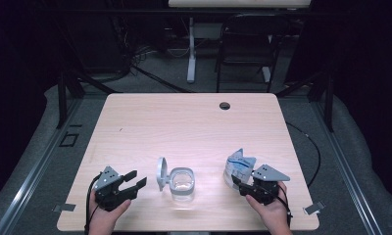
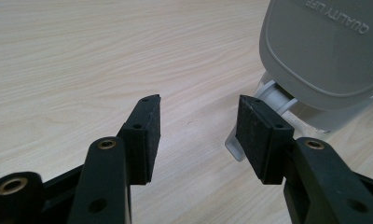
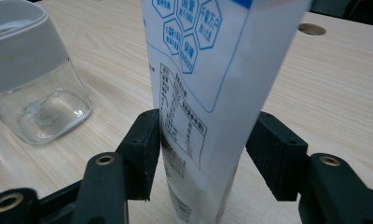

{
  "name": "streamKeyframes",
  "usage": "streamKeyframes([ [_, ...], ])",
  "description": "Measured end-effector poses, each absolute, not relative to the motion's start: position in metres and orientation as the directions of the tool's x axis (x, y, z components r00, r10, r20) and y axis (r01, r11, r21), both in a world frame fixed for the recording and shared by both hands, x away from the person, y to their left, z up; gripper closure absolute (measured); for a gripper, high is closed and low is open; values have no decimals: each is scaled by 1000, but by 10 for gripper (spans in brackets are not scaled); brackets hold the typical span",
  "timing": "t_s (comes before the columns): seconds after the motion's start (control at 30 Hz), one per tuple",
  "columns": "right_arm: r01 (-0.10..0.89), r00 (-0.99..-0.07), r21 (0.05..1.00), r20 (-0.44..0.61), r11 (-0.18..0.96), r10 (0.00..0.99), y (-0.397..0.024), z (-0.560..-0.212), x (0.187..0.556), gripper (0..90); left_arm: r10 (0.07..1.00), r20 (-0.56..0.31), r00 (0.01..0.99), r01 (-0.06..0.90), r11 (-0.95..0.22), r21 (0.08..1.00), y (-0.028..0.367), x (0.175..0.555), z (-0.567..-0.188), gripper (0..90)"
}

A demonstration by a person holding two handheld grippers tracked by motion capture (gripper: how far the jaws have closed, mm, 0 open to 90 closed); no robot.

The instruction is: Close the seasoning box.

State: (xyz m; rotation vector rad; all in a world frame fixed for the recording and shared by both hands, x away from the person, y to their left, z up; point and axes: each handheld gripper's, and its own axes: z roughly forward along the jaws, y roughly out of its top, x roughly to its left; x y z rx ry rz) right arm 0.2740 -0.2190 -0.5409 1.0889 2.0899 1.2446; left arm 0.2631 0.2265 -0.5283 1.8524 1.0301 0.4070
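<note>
Right tongs (image 3: 201, 149) stand spread around the upright pouch (image 3: 208, 70), one pad touching. Left tongs (image 1: 135, 180) rest released beside the jar (image 1: 181, 183). Wooden table (image 1: 184, 122); dark room.

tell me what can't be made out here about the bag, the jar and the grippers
- Bag: in the right gripper view its top is cut off by the frame's upper edge; the small print is too blurred to read.
- Right gripper: whether both pads press the bag is unclear; a gap shows at one pad.
- Jar: in the high view, too small and glary to tell whether anything is inside.
- Lid: in the left gripper view it hides the jar behind it.
</note>
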Motion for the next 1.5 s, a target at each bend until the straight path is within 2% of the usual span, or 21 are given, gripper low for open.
streamKeyframes([
  [0.7, 388, -560, 875, -27, 291, 828, -213, -558, 276, 395, 796, -148, 587, 484, -198, 853, 227, 263, -529, 506],
  [1.5, 403, -540, 867, -34, 294, 841, -208, -579, 278, 406, 798, -146, 585, 484, -198, 852, 229, 263, -528, 505],
])
